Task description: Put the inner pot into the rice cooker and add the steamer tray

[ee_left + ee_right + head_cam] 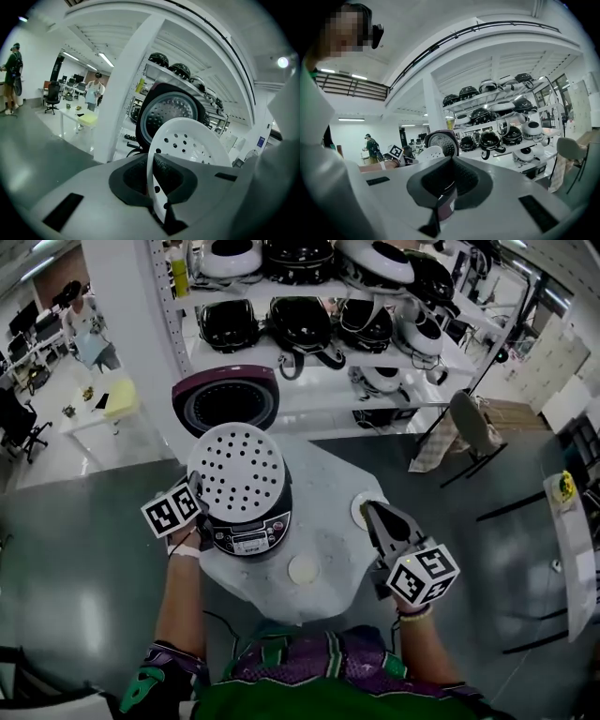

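The rice cooker (251, 532) stands on the white table (328, 470) with its maroon lid (225, 397) tipped open behind. A white perforated steamer tray (236, 465) hovers over the cooker's opening and hides the inside, so I cannot see the inner pot. My left gripper (199, 491) is shut on the tray's left rim. In the left gripper view the tray (187, 140) stands edge-on between the pads of the left gripper (157, 187), with the lid (171, 110) beyond. My right gripper (368, 509) is shut and holds nothing, right of the cooker; the right gripper (440, 201) looks toward the lid (443, 140).
Two white discs lie on the table, one (304, 569) near the front edge and one (359, 512) by my right fingertips. Shelves of other rice cookers (309, 324) stand behind the table. A chair (469, 427) is at the right, and a person (89, 329) stands far left.
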A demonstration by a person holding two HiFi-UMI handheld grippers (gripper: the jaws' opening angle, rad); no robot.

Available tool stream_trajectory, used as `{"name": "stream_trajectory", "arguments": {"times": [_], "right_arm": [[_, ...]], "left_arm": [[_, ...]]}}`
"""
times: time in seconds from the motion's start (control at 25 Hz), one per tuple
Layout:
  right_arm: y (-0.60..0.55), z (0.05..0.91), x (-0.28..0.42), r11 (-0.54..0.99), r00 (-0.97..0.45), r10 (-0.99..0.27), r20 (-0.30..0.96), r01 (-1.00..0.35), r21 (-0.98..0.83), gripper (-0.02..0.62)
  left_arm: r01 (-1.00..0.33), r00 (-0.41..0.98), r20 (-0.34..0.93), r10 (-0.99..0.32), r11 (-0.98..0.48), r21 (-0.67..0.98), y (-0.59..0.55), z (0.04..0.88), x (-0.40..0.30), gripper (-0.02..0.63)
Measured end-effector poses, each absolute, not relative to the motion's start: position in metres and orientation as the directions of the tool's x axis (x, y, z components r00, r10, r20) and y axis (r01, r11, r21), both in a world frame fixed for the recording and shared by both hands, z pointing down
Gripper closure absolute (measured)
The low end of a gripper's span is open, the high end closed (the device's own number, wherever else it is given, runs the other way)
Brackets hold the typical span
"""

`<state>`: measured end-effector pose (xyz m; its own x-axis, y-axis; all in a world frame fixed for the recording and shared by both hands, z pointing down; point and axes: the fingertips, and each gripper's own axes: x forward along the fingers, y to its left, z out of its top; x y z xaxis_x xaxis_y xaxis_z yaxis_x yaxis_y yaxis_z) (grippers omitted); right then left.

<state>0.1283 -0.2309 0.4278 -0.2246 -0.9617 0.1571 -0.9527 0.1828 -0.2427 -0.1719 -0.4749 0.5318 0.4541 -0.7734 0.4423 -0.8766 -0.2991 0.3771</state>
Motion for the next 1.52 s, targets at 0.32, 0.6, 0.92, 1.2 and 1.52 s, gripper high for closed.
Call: {"name": "stream_trajectory", "arguments": {"times": [0.32, 0.6, 0.92, 1.2, 1.52], "right_arm": [[-0.238, 0.451, 0.133, 0.152, -0.208, -0.958, 0.2, -0.953, -0.262, 0.589], [-0.243, 0.458, 0.133, 0.143, -0.202, -0.958, 0.205, -0.952, -0.27, 0.589], [-0.243, 0.459, 0.131, 0.138, -0.199, -0.957, 0.209, -0.952, -0.275, 0.59], [-0.239, 0.46, 0.134, 0.135, -0.197, -0.957, 0.212, -0.952, -0.273, 0.589], [-0.231, 0.46, 0.135, 0.127, -0.186, -0.961, 0.204, -0.954, -0.272, 0.589]], "left_arm": [[-0.897, 0.431, 0.534, -0.728, -0.278, 0.344, -0.506, 0.574, -0.165, 0.571], [-0.909, 0.415, 0.629, -0.657, -0.272, 0.316, -0.51, 0.613, -0.162, 0.571], [-0.916, 0.401, 0.696, -0.596, -0.271, 0.296, -0.505, 0.638, -0.158, 0.566], [-0.921, 0.385, 0.7, -0.602, -0.301, 0.247, -0.504, 0.636, -0.157, 0.539], [-0.911, 0.406, 0.688, -0.602, -0.322, 0.256, -0.499, 0.635, -0.156, 0.476]]}}
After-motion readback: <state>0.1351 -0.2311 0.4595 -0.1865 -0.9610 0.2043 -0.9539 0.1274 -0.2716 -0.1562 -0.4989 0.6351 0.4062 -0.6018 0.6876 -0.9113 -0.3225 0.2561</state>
